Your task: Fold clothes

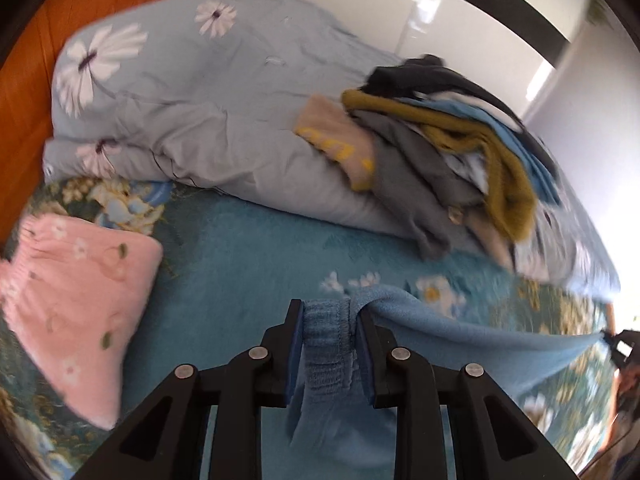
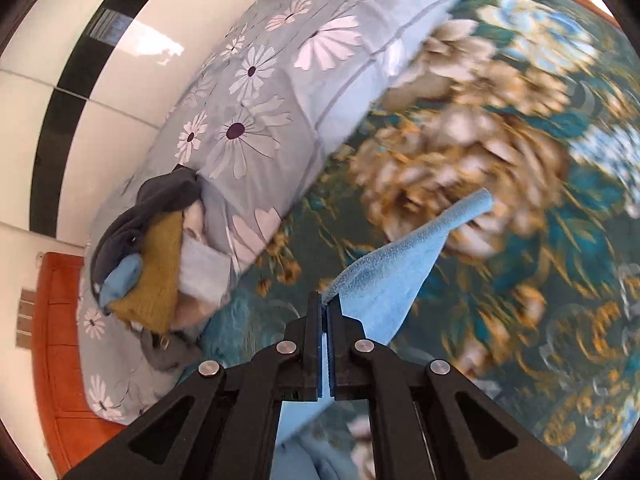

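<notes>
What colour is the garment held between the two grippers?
Light blue garment, plain, with a ribbed waistband; clearest in the left wrist view.

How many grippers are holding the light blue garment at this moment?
2. The left gripper clamps its ribbed waistband; the right gripper pinches a thin edge of the light blue garment, stretched between them.

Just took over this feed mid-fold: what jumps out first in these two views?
The light blue garment grabs the eye: the left gripper clamps its ribbed waistband and the right gripper pinches another edge, so it hangs stretched above the teal floral blanket. Behind it, a heap of unfolded clothes sits on the daisy-print duvet. A folded pink garment lies on the left.
</notes>
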Demonstrator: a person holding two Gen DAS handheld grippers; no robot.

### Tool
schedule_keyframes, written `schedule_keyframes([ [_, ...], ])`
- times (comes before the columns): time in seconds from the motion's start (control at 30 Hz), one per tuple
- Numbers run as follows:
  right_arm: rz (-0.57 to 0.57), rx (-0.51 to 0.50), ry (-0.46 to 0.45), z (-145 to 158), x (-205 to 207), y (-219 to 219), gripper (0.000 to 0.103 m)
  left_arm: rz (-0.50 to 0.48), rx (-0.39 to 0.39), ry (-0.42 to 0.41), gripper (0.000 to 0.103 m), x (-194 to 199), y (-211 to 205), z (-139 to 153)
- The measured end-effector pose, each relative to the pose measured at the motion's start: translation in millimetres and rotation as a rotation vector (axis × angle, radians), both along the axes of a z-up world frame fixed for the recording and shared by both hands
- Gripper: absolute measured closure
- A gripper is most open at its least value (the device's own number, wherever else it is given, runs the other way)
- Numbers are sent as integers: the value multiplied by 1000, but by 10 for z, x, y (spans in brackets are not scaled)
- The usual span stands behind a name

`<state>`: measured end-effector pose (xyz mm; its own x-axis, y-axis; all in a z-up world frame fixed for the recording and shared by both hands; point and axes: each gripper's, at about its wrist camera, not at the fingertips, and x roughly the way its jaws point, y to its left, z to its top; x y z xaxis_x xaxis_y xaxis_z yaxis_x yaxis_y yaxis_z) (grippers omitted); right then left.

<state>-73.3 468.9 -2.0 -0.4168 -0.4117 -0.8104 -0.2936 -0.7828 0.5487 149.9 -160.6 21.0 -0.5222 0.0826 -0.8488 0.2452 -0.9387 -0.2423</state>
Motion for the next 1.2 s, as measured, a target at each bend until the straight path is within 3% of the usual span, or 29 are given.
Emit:
schedule_keyframes([
  [0.27,67,59,-18,-405,-880,-574,101,74,-13,-99,75,-869,-207,-699],
  [0.57,145,155,-48,-722,-1141,-924,100,30,-13,-205,74,-1187,-175,-1152],
  [0.63,178,178,-42,-691,-1108,-976,100,22,12,-202,62,-1140,-158,-1134],
  [0.67,190,188,-39,-665,-1087,-993,96,21,44,-204,48,-1099,-161,-1118],
  [0.7,200,190,-32,-622,-1051,-1004,91,19,73,-204,43,-1043,-161,-1092],
  [0.77,218,185,-10,-514,-942,-1025,63,19,79,-186,42,-891,-148,-1007],
  [0.93,355,167,32,-293,-275,-1211,63,52,69,-178,36,-273,-114,-922],
  [1.1,675,183,-40,-448,682,-1682,62,122,166,-261,36,349,-217,-1250],
  [1.2,789,163,-61,-488,1088,-1954,62,165,237,-278,36,651,-231,-1376],
])
